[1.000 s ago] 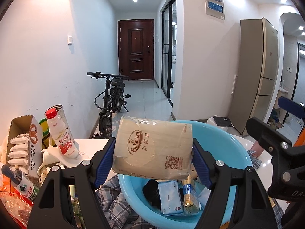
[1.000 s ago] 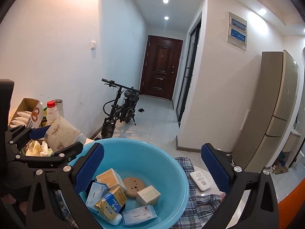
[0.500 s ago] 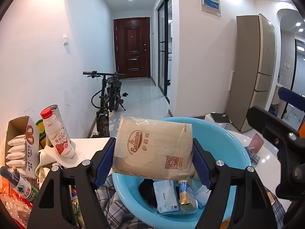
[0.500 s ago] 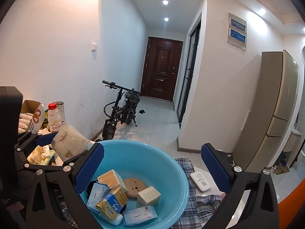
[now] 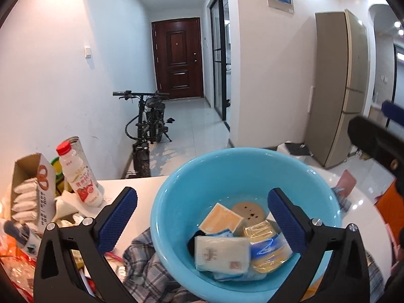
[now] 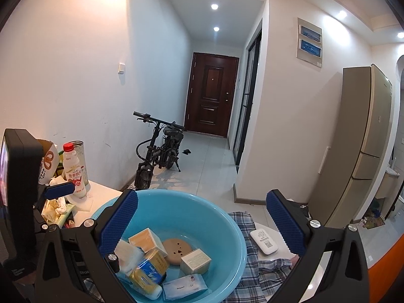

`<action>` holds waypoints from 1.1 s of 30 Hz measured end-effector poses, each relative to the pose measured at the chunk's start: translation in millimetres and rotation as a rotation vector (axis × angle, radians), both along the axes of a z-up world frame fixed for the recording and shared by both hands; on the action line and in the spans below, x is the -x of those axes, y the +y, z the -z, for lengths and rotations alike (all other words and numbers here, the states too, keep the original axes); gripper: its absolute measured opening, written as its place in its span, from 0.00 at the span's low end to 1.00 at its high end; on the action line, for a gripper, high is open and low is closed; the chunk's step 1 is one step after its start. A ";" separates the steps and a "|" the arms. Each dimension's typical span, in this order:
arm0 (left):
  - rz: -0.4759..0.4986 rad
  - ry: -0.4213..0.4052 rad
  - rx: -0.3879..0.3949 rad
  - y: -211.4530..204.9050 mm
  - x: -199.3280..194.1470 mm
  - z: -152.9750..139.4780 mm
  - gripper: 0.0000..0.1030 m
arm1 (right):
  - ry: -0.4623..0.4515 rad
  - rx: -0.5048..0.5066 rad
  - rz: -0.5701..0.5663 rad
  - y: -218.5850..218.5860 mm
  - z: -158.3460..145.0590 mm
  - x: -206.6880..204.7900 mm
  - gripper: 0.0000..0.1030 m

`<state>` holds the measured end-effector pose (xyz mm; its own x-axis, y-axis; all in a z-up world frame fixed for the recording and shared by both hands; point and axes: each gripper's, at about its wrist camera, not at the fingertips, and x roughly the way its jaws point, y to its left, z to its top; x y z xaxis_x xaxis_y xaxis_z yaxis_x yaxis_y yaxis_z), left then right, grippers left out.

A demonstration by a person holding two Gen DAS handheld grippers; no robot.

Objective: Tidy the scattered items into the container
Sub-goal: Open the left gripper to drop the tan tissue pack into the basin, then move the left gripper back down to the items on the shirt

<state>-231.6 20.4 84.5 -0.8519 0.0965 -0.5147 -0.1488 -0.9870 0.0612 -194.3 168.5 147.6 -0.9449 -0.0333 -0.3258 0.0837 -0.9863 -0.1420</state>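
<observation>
**Both tools spread over the blue basin**

The left tool [image 5: 202, 217] is hanging spread and gripping nothing, low in the frame above the blue basin [image 5: 176, 197]. The tissue pack [image 5: 222, 252] is lying inside it among small boxes. The right tool [image 6: 199, 223] is also gaping wide over the basin on the desk [image 5: 141, 184].

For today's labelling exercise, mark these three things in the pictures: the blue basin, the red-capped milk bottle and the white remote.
blue basin [image 5: 176, 202], left wrist view, bare inner wall on its left side.
red-capped milk bottle [image 5: 82, 180], left wrist view, middle of its label.
white remote [image 6: 263, 242], right wrist view, centre of its top face.
</observation>
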 end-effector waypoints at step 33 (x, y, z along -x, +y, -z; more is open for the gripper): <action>0.075 -0.040 -0.021 16.4 -15.2 -5.2 1.00 | 0.026 -0.017 -0.030 -0.2 -9.2 -7.9 1.00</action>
<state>-216.4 36.8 89.6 -0.8205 0.1702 -0.5457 -0.2241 -0.9740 0.0333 -186.4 168.3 156.8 -0.9515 -0.0567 -0.3022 0.1096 -0.9808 -0.1610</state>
